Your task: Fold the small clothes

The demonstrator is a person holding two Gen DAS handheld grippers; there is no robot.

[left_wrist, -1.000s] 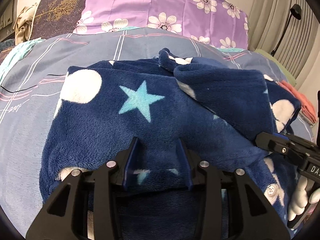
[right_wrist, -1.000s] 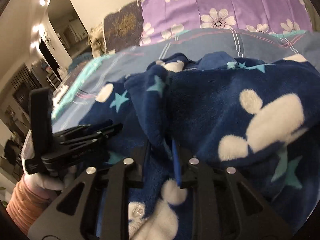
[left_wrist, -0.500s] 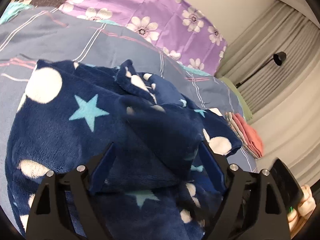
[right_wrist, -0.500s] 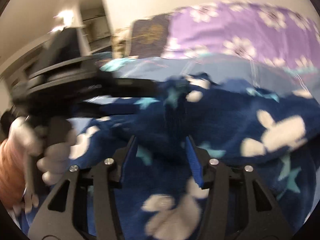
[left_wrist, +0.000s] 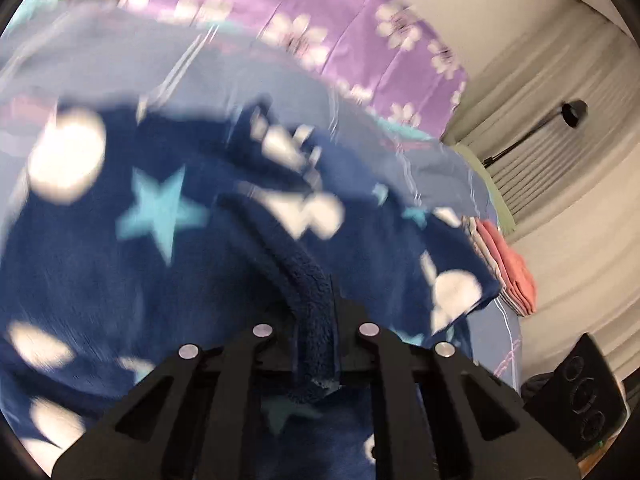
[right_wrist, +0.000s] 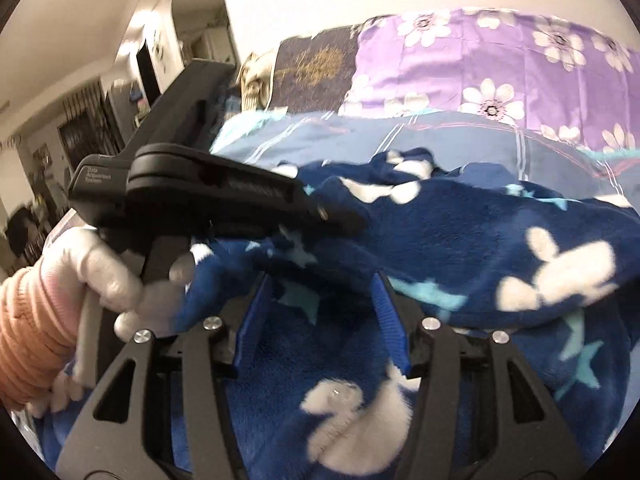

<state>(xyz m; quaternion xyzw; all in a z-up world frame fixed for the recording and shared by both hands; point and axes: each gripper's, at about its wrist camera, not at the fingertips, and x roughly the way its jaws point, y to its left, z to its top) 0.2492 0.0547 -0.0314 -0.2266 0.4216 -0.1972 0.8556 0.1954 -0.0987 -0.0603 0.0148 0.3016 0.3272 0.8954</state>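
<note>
A navy fleece garment [left_wrist: 160, 264] with white blobs and light blue stars lies rumpled on the bed. My left gripper [left_wrist: 314, 304] is shut on a thick rolled edge of the fleece, which runs up out of the jaws. In the right wrist view the left gripper [right_wrist: 340, 216] reaches in from the left, held by a white-gloved hand [right_wrist: 100, 276] with an orange sleeve. My right gripper [right_wrist: 322, 308] hovers low over the garment [right_wrist: 460, 232], its jaws opening. The blue pads [right_wrist: 256, 320] stand apart with fleece lying between them, unpressed.
The bed has a grey-blue striped sheet [left_wrist: 120, 60], with a purple flowered pillow [right_wrist: 500, 52] and a dark pillow [right_wrist: 316, 68] at its head. A stack of folded pink clothes [left_wrist: 512, 276] sits at the bed's right edge. A black lamp [left_wrist: 572, 112] and curtains stand beyond.
My left gripper opened wide over a fleece fold, then closed on its edge and rose, rolling. My right gripper let go of the fold it pinched, and its jaws widened.
</note>
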